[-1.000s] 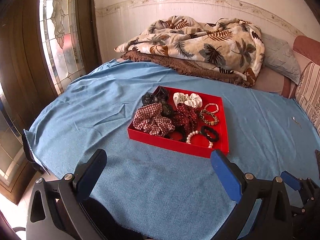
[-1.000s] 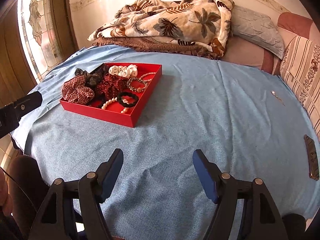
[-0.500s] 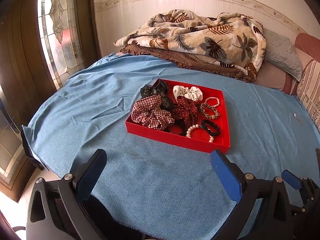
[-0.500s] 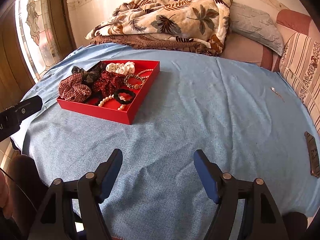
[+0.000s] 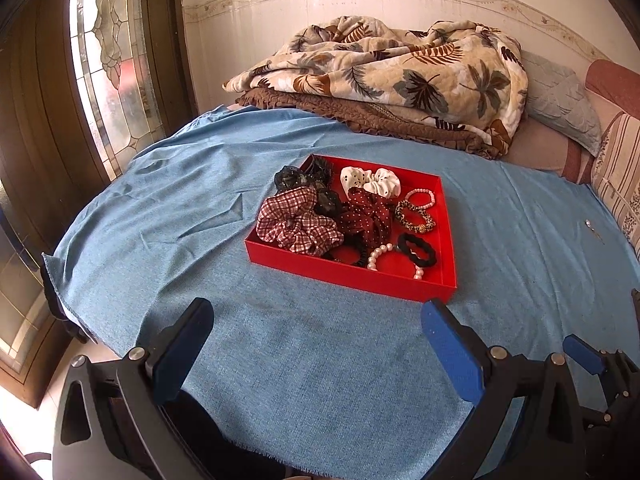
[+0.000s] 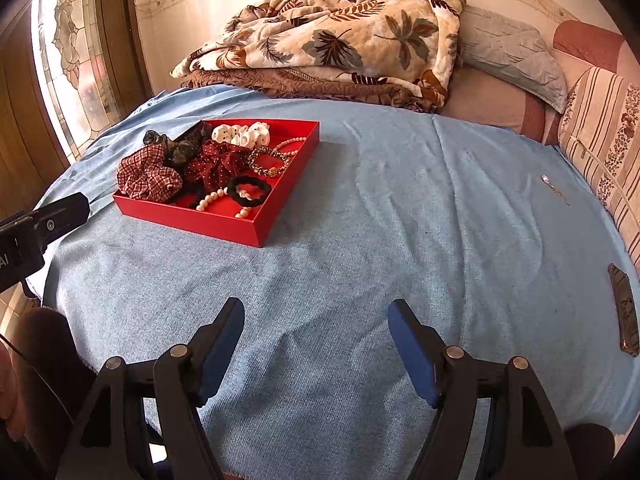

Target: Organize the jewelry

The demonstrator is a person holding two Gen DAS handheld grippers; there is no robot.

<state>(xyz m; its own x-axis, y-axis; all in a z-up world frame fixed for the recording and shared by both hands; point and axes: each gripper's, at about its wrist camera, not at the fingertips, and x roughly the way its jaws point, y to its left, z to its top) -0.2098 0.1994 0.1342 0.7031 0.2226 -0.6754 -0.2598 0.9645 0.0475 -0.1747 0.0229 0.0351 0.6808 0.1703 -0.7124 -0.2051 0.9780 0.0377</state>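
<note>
A red tray (image 5: 344, 274) (image 6: 188, 218) sits on the blue cloth. It holds a plaid scrunchie (image 5: 298, 226) (image 6: 148, 176), a dark red dotted scrunchie (image 5: 366, 216), a white scrunchie (image 5: 372, 180), a black hair tie (image 5: 417, 250) (image 6: 250, 190), a pearl bracelet (image 5: 378, 256) and a leopard bracelet (image 5: 415, 218). My left gripper (image 5: 316, 328) is open and empty, just short of the tray's near edge. My right gripper (image 6: 316, 324) is open and empty over bare cloth, right of the tray.
A folded leaf-print blanket (image 5: 400, 80) (image 6: 332, 40) and pillows (image 6: 508, 52) lie at the back. A small pendant (image 6: 554, 190) and a dark flat object (image 6: 624, 308) lie on the cloth at the right. A stained-glass window (image 5: 108, 60) stands at the left.
Both grippers have drawn back slightly and tilted down; the tray sits a little farther and lower in each view. Both stay open and empty.
</note>
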